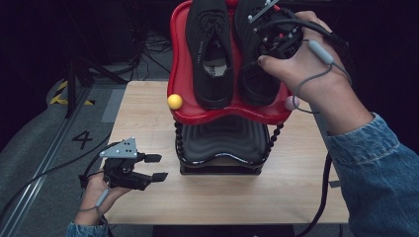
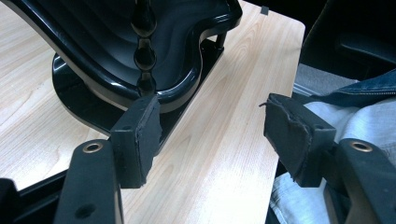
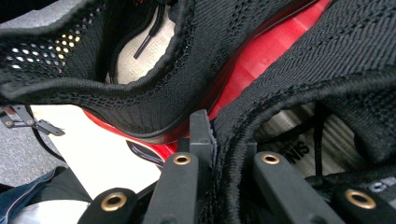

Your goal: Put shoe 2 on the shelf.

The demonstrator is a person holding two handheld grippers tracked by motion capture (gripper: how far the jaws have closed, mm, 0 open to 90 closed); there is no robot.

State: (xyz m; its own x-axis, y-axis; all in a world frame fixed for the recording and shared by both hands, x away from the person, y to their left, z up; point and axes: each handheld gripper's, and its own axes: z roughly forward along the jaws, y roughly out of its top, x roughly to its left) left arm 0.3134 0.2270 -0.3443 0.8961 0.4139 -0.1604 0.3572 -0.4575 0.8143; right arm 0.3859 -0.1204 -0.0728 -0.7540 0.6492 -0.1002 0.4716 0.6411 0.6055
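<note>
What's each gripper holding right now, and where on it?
Right gripper pinches the right-hand black shoe by its collar edge. Left gripper is open, holding nothing.

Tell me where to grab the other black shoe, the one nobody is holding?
Probably the heel collar of the left shoe. It lies heel toward you on the red tray, opening facing up, so one jaw can slip inside and one outside. The open left hand-held gripper could come from above, at the near side.

Readable: a black "4" painted on the grey floor; shoe insole print too partial.
</note>
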